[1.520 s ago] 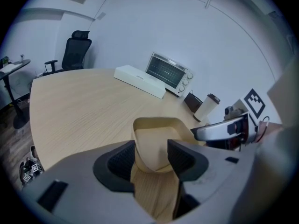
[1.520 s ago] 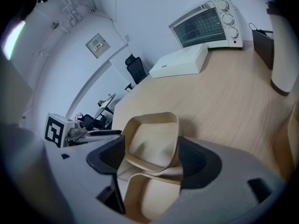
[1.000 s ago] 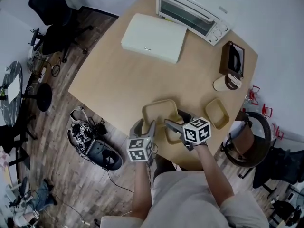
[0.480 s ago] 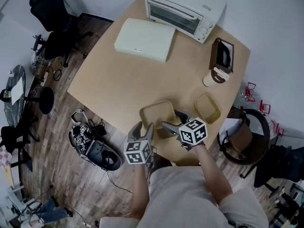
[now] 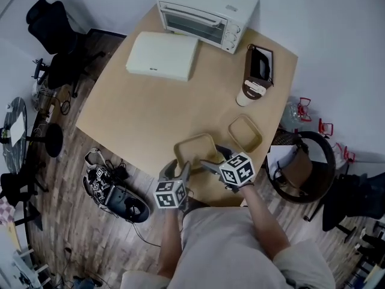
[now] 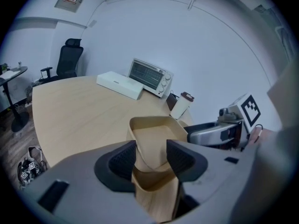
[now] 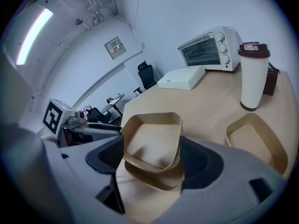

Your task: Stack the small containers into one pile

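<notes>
left gripper [image 6: 151,156]: jaws just closing, clamped on near corner of nested tan containers [image 5: 195,151] | right gripper [image 7: 153,157]: clamped across same pair, upper one tilted | pair at table [image 5: 144,110] edge, 6 o'clock; third container [image 5: 245,132] at its 2 o'clock

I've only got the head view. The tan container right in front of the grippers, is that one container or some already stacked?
Observer: Two. In the right gripper view, an upper container sits tilted inside a lower container.
Operator: Is the right gripper holding it?
Observer: Yes, the right gripper has its jaws pressed against two opposite sides of the upper container.
Operator: And the left one?
Observer: The left gripper has just been closing its jaws, and they pinch a near corner of that upper container.
</notes>
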Demonstrator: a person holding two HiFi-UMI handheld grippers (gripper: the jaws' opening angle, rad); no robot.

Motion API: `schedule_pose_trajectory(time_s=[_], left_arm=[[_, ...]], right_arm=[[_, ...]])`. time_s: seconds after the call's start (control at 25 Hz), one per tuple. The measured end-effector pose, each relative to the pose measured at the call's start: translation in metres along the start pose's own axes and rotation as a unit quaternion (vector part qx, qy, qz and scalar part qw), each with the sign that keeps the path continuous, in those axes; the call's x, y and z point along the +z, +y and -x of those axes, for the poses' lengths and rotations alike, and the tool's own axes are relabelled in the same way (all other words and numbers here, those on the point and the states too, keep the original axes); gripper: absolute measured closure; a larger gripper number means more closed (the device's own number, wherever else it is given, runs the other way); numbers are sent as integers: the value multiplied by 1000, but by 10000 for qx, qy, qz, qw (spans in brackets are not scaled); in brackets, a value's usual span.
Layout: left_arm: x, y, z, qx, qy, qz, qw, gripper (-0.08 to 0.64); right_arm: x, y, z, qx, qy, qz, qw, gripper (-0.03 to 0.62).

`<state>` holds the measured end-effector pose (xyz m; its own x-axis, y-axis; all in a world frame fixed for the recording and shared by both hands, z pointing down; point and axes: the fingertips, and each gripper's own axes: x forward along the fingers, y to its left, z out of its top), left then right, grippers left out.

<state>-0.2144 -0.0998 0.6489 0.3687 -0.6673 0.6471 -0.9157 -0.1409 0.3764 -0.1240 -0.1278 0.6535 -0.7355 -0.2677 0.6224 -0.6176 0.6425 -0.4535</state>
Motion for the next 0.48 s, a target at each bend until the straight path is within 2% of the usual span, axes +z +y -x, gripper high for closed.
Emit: schedule_pose_trajectory(time_s=[0.08,0.24,0.48], left_arm=[[-6,-5,1,-56,96,-75,9999,360],[-17,-5,0,-123,191,55,9997,360],[-27,-12,-3,-126,285,-53,9995,362]], right_arm=[[-5,-1,5,29,1,-19,10000,219],[-14,0,9,108,37,71,9999,219],[-26,-10,10,-25,-79,-140,9999,227]])
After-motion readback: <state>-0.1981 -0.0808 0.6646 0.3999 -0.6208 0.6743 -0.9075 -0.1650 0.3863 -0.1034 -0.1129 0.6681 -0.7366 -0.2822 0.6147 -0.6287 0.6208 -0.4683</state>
